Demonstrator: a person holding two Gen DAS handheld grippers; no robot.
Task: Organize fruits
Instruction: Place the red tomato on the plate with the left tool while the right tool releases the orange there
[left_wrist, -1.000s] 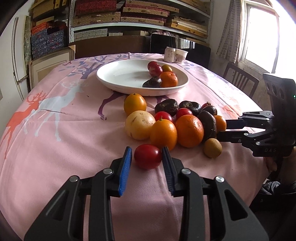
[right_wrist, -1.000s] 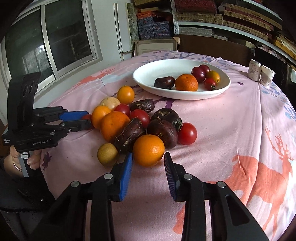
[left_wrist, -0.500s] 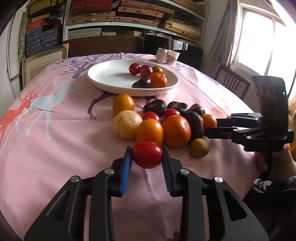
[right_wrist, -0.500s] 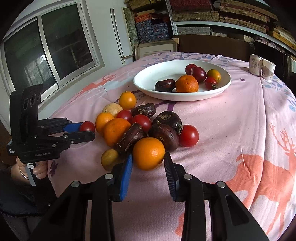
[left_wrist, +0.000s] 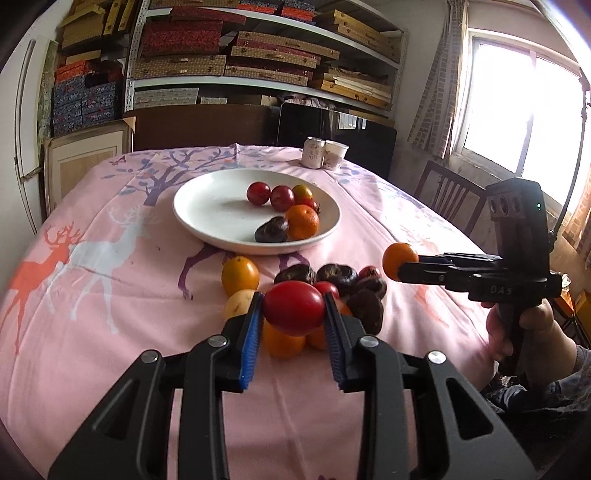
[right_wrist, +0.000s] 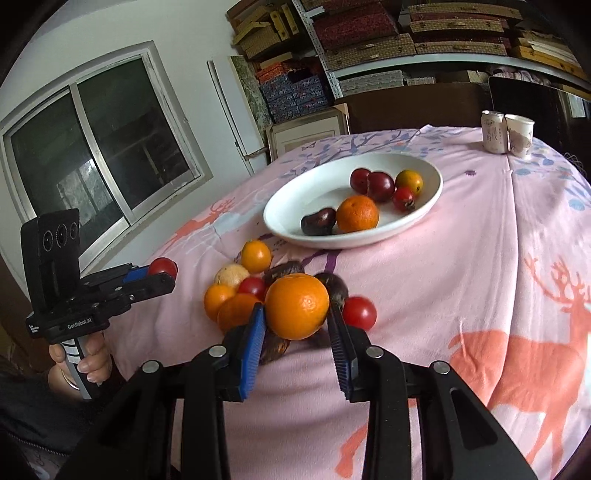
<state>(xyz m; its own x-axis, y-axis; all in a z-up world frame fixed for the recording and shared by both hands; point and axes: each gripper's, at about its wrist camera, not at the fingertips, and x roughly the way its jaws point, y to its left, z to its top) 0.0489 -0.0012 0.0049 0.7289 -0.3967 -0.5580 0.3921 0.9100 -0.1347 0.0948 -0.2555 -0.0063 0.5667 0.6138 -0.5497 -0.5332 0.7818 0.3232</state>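
Observation:
My left gripper (left_wrist: 293, 317) is shut on a red tomato (left_wrist: 293, 307) and holds it above the fruit pile; it also shows in the right wrist view (right_wrist: 162, 273). My right gripper (right_wrist: 297, 317) is shut on an orange (right_wrist: 297, 305), lifted over the pile; it shows in the left wrist view (left_wrist: 402, 266) too. A white plate (left_wrist: 207, 206) on the pink cloth holds an orange, a dark fruit and several small tomatoes. The pile (right_wrist: 240, 291) of oranges, tomatoes and dark fruits lies in front of the plate.
A can (left_wrist: 312, 152) and a paper cup (left_wrist: 335, 154) stand at the table's far edge. A wooden chair (left_wrist: 448, 201) stands at the right of the table. Shelves with boxes (left_wrist: 258, 55) line the back wall. A loose tomato (right_wrist: 359, 313) lies right of the pile.
Both grippers have risen from the table with their fruit: the left with the red tomato, the right shut on the orange and lifted it off the pile.

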